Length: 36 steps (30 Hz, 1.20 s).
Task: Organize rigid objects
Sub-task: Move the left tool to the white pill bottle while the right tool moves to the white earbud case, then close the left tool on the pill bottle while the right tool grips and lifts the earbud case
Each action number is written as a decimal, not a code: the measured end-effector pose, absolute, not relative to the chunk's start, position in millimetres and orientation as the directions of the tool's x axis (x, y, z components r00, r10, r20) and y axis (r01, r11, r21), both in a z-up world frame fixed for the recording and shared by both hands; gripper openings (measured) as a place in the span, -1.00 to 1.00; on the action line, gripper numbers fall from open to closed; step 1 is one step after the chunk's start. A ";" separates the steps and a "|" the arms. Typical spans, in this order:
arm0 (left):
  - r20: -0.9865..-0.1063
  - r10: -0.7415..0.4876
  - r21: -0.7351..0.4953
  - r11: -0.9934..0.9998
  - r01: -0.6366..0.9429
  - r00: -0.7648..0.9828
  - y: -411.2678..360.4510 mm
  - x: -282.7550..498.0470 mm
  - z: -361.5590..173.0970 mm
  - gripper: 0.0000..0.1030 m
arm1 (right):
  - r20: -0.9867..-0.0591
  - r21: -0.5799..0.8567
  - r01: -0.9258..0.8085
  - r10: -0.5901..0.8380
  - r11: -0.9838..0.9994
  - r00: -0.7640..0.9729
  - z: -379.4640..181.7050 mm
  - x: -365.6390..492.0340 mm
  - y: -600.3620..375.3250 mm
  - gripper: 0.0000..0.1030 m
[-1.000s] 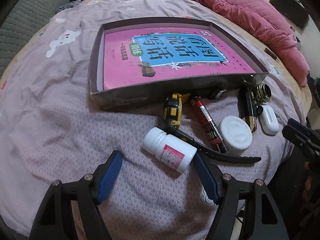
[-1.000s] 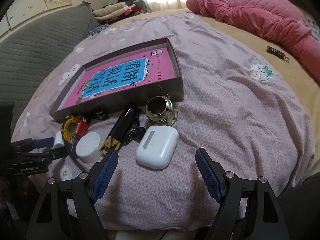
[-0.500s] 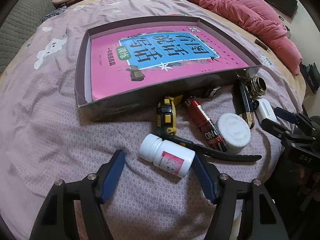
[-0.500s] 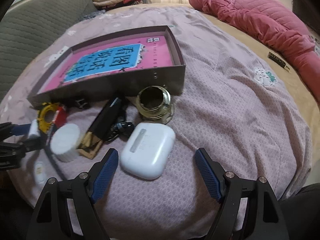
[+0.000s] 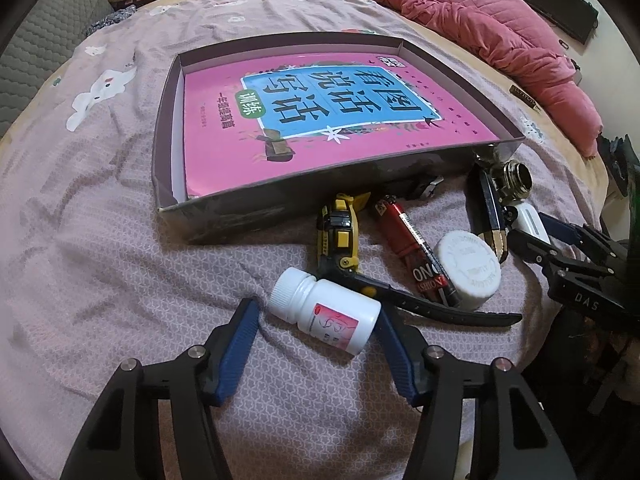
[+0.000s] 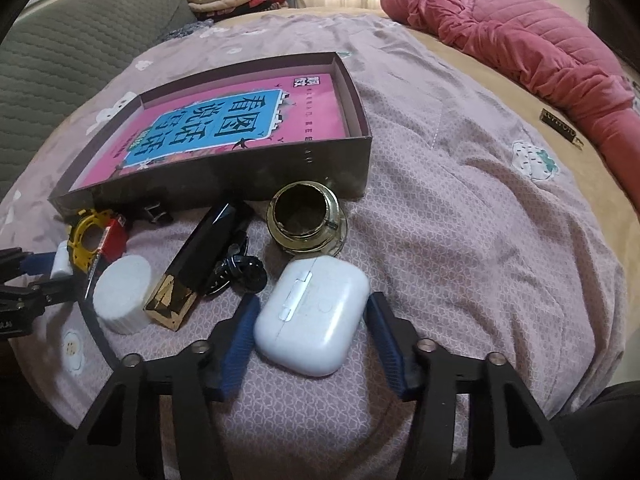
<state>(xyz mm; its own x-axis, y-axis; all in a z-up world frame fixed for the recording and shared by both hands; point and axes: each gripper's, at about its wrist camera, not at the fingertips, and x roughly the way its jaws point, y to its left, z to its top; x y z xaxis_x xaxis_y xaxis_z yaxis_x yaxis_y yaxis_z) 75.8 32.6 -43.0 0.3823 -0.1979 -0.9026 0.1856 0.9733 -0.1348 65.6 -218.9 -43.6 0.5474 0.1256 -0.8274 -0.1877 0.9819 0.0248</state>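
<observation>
Just in front of the box [image 5: 240,216] on the bed, the left gripper [image 5: 316,320] straddles a light, rigid pill bottle [image 5: 326,312], jaws wide. The right gripper [image 6: 312,320], equally wide, brackets the smooth, slippery earbud case [image 6: 314,314]; both are best squeezed across their middles.

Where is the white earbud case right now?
In the right wrist view, the white earbud case lies on the bedspread between the open right gripper fingers, just in front of the brass ring and right of the black and gold tube.
</observation>
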 end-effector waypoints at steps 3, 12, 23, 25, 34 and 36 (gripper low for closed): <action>-0.902 -0.209 -0.146 0.971 0.188 0.379 32.2 76.5 -43.8 0.16 | -0.831 0.042 -0.189 0.139 0.981 0.539 -42.2 65.3 -223.0 0.02; -0.891 -0.255 -0.197 0.962 0.187 0.375 35.2 74.3 -42.1 -0.01 | -0.828 0.081 -0.181 0.167 0.980 0.536 -36.4 60.4 -232.4 -0.09; -0.864 -0.273 -0.227 0.961 0.158 0.422 47.1 61.7 -30.2 -0.01 | -0.818 0.100 -0.197 0.193 0.975 0.542 -29.0 54.3 -234.7 -0.11; -0.862 -0.270 -0.225 0.962 0.153 0.430 48.3 60.5 -27.3 -0.01 | -0.812 0.105 -0.201 0.201 0.974 0.548 -26.0 52.9 -235.1 -0.11; -0.827 -0.269 -0.229 0.963 0.141 0.494 53.7 55.3 -11.3 -0.01 | -0.796 0.134 -0.209 0.231 0.969 0.559 -18.8 48.8 -237.1 -0.12; -0.817 -0.274 -0.237 0.962 0.139 0.507 53.2 55.5 -8.4 -0.01 | -0.803 0.127 -0.209 0.224 0.970 0.552 -21.1 49.8 -236.4 -0.12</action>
<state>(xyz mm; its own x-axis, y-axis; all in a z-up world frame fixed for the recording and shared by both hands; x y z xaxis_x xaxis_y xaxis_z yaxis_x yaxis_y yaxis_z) 55.5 53.2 -8.4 0.5070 -0.2742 -0.8172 0.1386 0.9616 -0.2367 49.8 -236.4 -21.1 0.5517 0.2241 -0.8034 -0.2092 0.9696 0.1268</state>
